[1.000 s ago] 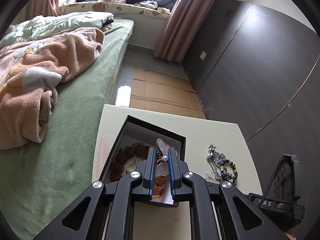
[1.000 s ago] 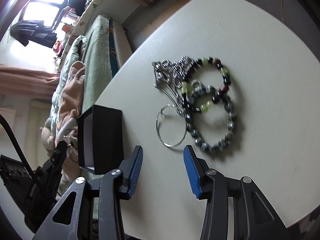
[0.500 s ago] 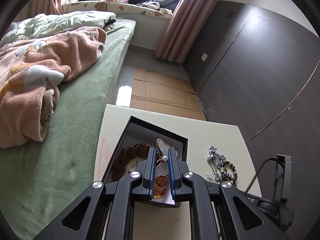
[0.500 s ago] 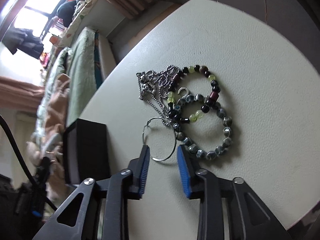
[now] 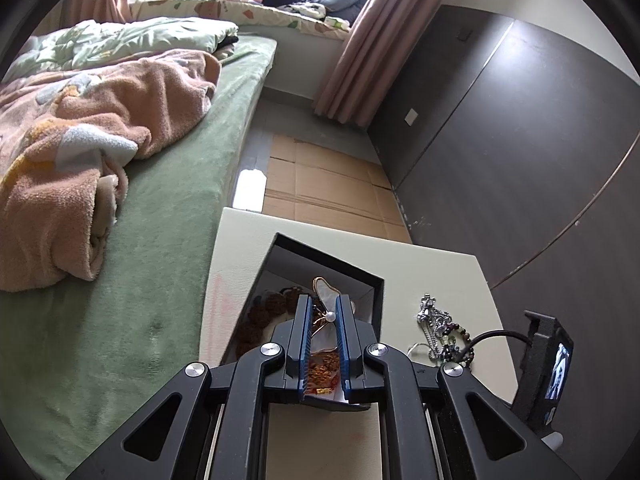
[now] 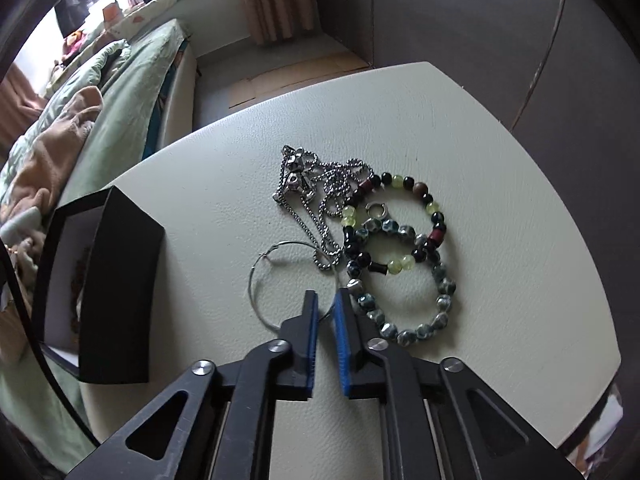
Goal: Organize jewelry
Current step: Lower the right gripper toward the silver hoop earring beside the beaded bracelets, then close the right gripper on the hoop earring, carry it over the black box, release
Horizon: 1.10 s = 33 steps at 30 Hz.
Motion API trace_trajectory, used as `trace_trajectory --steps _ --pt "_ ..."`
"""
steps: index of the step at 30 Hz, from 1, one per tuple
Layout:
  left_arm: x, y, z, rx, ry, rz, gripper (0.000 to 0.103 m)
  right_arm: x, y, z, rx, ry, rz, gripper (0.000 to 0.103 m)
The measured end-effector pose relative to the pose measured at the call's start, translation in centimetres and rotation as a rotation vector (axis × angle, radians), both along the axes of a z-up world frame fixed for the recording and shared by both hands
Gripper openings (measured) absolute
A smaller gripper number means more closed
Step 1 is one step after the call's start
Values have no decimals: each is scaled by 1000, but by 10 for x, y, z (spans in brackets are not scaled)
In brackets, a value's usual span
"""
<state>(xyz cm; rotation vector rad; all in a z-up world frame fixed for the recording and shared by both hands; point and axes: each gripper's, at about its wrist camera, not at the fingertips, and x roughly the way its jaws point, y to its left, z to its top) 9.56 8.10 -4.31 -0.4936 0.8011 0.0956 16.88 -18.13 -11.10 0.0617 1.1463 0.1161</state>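
A black open jewelry box stands on the cream table; brown beads lie inside it. My left gripper is shut on a gold brooch with a pearl, held over the box. In the right wrist view the box stands at the left. A thin silver hoop, a silver chain with pendant and two bead bracelets lie on the table. My right gripper is closed down on the hoop's near edge.
A bed with a green sheet and a pink blanket runs along the table's left side. A dark wardrobe wall stands on the right. Cardboard covers the floor beyond the table. The right gripper's body shows at the right.
My right gripper moved forward to the silver hoop and its jaws narrowed from wide open to closed on the hoop's edge. My left gripper stayed over the box, still holding the brooch.
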Motion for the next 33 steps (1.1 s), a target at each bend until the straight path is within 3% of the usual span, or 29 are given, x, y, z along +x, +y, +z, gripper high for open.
trace_trajectory --steps 3,8,10,12,14,15,19,21,22,26,31,33 --pt "2 4 -3 0 19 14 12 3 -11 -1 48 8 -5 3" --pt "9 11 -9 -64 62 5 15 7 -32 -3 276 59 -28 2" --pt "10 12 -11 -75 67 2 26 6 -34 4 308 39 -25 2" --pt "9 12 -9 -78 55 7 54 4 -36 13 329 9 -17 2" --pt "5 13 -5 -71 30 20 66 4 -36 20 342 -18 -3 2" --pt "4 13 -3 -68 19 27 68 5 -32 24 348 -29 23 2" --pt "1 21 -2 -81 20 52 68 12 -12 22 336 32 109 7" --pt "1 24 -4 -95 25 61 68 13 -5 14 313 65 132 42" --pt "1 26 -4 -102 26 65 68 13 -4 12 304 68 133 48" --pt "-2 28 -2 -106 17 71 68 13 1 8 261 51 143 50" --pt "-4 29 -1 -113 15 62 68 15 17 1 120 64 171 50" --pt "-5 29 0 -115 10 62 68 12 26 0 74 52 201 55"
